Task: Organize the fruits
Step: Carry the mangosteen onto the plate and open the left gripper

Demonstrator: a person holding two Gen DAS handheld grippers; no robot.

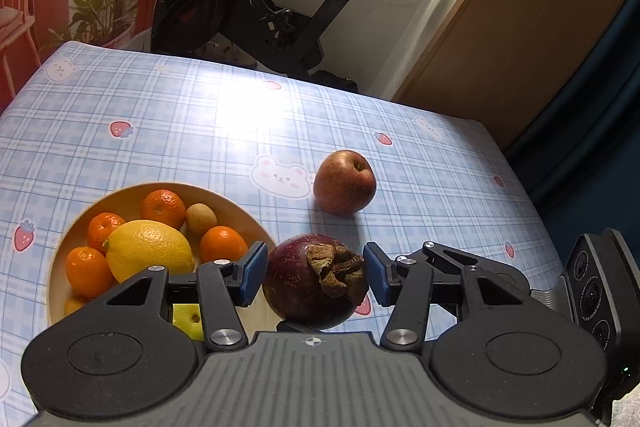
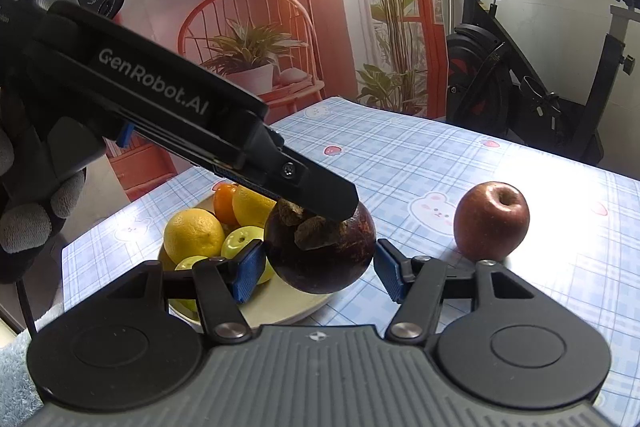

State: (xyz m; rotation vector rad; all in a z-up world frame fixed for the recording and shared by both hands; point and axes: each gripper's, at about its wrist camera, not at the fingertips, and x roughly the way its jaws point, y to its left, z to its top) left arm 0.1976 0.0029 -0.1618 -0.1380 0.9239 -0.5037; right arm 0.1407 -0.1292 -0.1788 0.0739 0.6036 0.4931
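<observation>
Mangosteen [image 1: 304, 283] sits squarely between the blue pads of the left claw [image 1: 314, 263] in the left wrist view, both pads pressed to its sides, dried calyx turned toward the camera. It appears lifted off the tabletop [image 1: 200, 115], just beside the plate [image 1: 120, 193], which already carries oranges and a lemon [image 1: 150, 251]. An apple [image 1: 344, 183] lies alone on the cloth farther off. In the right wrist view the left claw [image 2: 344, 207] slants in from the upper left, gripped by a gloved hand [image 2: 28, 219], one finger lying over the top of the mangosteen [image 2: 332, 267]. The fruit hangs over the near edge of the plate [image 2: 288, 311]. The right claw [image 2: 320, 259] has its pads either side of the same fruit; whether they press on it or only flank it I cannot tell. The apple [image 2: 492, 223] stands well to the right. The step in hand looks like carrying the mangosteen to the plate. Next it wants a free spot among the fruit and a gentle release; the apple remains.
</observation>
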